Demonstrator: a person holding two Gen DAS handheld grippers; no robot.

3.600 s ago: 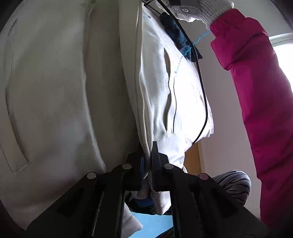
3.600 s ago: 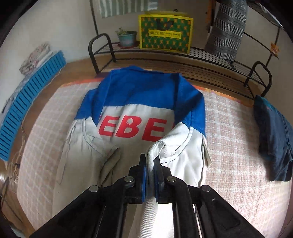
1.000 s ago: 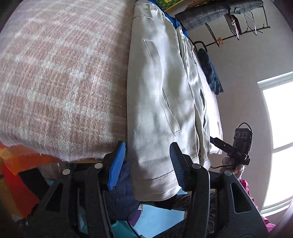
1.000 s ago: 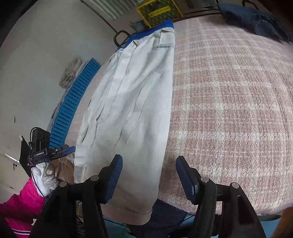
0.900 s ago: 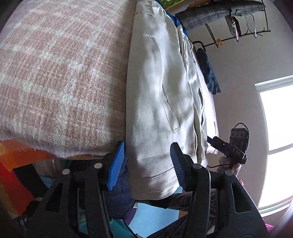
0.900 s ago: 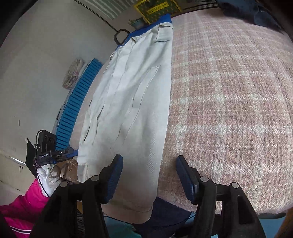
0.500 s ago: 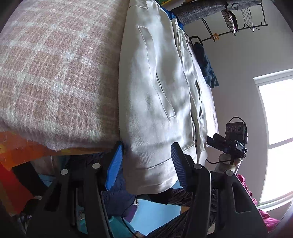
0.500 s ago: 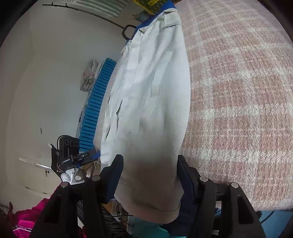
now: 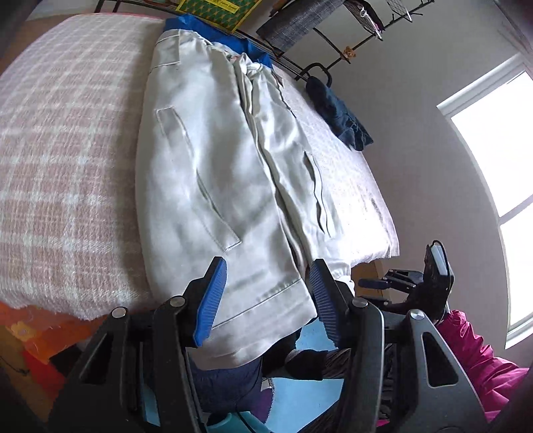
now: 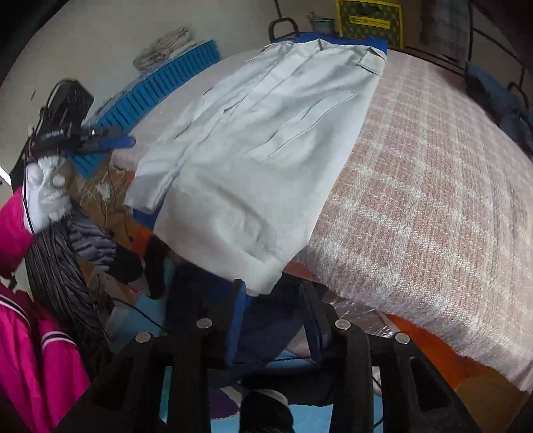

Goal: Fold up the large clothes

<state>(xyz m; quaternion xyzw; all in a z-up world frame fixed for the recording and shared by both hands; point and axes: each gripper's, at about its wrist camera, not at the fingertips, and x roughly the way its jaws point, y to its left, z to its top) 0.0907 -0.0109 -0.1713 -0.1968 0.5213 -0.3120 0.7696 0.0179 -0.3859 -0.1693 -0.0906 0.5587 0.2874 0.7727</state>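
Observation:
A pale grey coverall (image 9: 213, 173) with a blue top lies lengthwise on the pink checked blanket (image 9: 63, 160), its leg hems hanging over the near edge. My left gripper (image 9: 266, 296) is open, and the hem of one leg sits between its blue pads without being pinched. In the right wrist view the coverall (image 10: 266, 140) ends in a hem corner just at the tips of my right gripper (image 10: 274, 299). Its jaws are closing, with only that corner between them and nothing pressed. Each view also shows the other gripper off to the side: the right gripper (image 9: 416, 283) and the left gripper (image 10: 100, 141).
A dark blue garment (image 9: 339, 116) lies at the far side of the bed. A black metal rack (image 9: 333, 36) with a yellow bag (image 10: 369, 20) stands behind the bed. A gloved hand (image 10: 46, 196) and pink sleeve (image 10: 20, 333) show at the left. Clutter and cables lie on the floor below.
Both views have rolled and lifted, so more of the bed shows. The right jaws have narrowed, and the hem that filled their gap now sits at their tips.

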